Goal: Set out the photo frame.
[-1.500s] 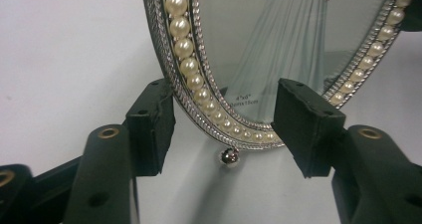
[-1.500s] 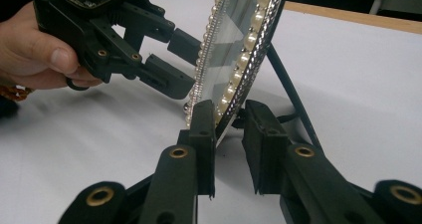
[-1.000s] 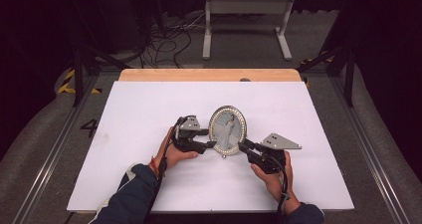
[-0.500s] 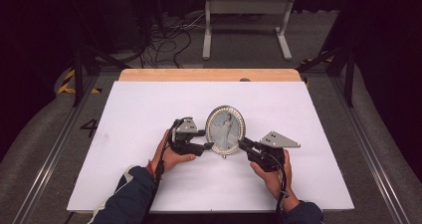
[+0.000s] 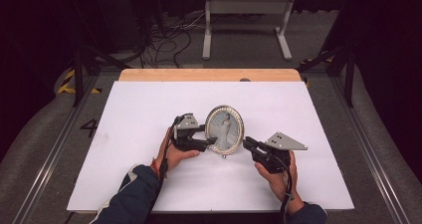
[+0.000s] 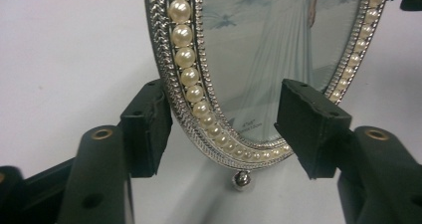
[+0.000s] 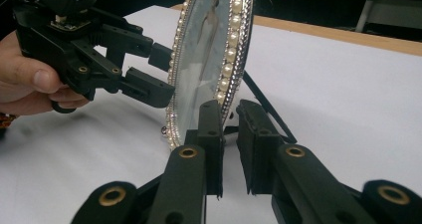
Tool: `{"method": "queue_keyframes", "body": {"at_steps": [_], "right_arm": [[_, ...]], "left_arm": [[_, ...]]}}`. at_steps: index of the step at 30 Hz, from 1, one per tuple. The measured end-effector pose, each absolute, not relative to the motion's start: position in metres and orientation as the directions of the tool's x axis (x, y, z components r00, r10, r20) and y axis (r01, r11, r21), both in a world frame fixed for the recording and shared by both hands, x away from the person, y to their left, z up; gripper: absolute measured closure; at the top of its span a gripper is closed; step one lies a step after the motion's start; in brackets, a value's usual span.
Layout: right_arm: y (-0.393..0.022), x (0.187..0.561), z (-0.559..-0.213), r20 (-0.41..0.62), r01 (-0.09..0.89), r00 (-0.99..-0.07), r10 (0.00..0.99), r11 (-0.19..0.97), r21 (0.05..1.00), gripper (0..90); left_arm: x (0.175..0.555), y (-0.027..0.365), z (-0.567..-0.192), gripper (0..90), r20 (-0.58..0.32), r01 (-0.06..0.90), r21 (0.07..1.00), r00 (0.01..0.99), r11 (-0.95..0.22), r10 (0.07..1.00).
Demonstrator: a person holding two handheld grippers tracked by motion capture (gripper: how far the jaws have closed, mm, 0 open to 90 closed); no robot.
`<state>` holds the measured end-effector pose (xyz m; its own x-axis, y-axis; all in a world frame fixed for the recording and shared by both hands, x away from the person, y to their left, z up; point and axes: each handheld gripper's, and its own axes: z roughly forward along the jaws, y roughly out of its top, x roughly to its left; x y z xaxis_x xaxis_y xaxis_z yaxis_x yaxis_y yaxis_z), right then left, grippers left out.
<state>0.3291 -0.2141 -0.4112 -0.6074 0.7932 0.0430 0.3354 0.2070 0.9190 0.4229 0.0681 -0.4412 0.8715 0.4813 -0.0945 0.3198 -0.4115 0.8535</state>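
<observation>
Frame upright; right tool seemingly pinches its rim.

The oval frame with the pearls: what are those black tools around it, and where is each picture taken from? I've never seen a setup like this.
A person holds a hand-operated two-jaw gripper in each hand. The high view looks down on a white table from above. The other two come from cameras riding on each gripper, looking along its black jaws. The oval picture frame stands upright on the table. The right gripper pinches the frame's edge. The left gripper has its jaws on either side of the frame; they have just been opening, and the pads stand clear of it.
</observation>
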Motion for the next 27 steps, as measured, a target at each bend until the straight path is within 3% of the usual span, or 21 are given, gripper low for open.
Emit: {"method": "queue_keyframes", "body": {"at_steps": [16, 27], "right_arm": [[-0.210, 0.335, -0.414, 0.011, 0.333, -0.598, 0.802, 0.236, 0.913, 82.9], [-0.216, 0.340, -0.409, 0.040, 0.333, -0.603, 0.797, 0.206, 0.920, 84.2]], "left_arm": [[0.418, 0.076, -0.438, 56.1, -0.106, 0.334, 0.851, 0.866, -0.406, 0.489], [0.417, 0.083, -0.438, 58.4, -0.082, 0.332, 0.836, 0.863, -0.437, 0.499]]}}
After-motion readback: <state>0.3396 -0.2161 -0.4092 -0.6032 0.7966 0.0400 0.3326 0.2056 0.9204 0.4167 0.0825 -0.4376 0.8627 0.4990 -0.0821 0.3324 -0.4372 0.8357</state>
